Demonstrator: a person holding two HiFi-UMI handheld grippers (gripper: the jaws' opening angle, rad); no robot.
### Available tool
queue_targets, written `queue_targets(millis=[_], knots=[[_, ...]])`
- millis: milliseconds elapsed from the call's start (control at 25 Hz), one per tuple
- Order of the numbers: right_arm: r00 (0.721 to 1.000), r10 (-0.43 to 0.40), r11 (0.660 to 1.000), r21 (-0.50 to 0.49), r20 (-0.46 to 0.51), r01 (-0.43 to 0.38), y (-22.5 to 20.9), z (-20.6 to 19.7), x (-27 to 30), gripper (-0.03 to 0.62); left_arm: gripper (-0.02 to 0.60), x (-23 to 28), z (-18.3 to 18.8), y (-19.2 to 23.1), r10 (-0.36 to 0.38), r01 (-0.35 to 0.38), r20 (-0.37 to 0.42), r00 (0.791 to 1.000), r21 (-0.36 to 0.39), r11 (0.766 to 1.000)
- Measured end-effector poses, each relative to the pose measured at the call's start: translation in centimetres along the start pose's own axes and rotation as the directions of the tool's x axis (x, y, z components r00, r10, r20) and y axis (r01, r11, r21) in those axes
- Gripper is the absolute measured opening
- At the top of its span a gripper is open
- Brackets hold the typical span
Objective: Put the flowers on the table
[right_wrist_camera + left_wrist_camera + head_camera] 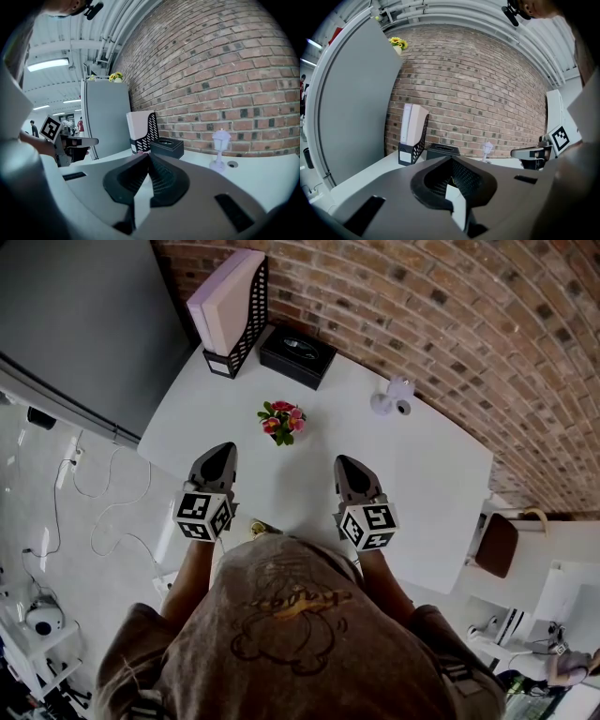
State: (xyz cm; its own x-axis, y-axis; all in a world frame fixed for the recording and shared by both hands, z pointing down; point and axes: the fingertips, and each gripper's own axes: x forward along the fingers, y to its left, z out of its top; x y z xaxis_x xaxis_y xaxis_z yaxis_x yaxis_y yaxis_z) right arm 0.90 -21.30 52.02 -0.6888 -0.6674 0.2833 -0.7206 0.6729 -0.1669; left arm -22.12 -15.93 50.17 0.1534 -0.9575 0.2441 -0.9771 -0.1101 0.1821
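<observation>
Left gripper [219, 454] and right gripper [346, 465] hung nearer than the flowers [282, 421], one to each side, both jaw pairs pressed together on nothing. Flowers stood on the white table [422, 474], apart from both. Beyond the flowers: black box [298, 354], file holder [232, 310], small white lamp [394, 395].

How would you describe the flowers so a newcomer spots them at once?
Find the white table by the brick wall. Near its middle stands a small bunch of flowers, the only colourful thing there: pink and red blooms, green leaves, unlike the black box and file holder behind.
</observation>
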Motion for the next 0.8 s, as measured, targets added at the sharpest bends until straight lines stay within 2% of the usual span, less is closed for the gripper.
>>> queue_targets(millis=[800], knots=[[1.0, 0.005, 1.0, 0.015, -0.003, -0.005, -0.5, 0.2, 0.5, 0.002, 0.021, 1.1, 0.6, -0.2, -0.007, 0.007, 0.006, 1.0, -0.05, 0.999]])
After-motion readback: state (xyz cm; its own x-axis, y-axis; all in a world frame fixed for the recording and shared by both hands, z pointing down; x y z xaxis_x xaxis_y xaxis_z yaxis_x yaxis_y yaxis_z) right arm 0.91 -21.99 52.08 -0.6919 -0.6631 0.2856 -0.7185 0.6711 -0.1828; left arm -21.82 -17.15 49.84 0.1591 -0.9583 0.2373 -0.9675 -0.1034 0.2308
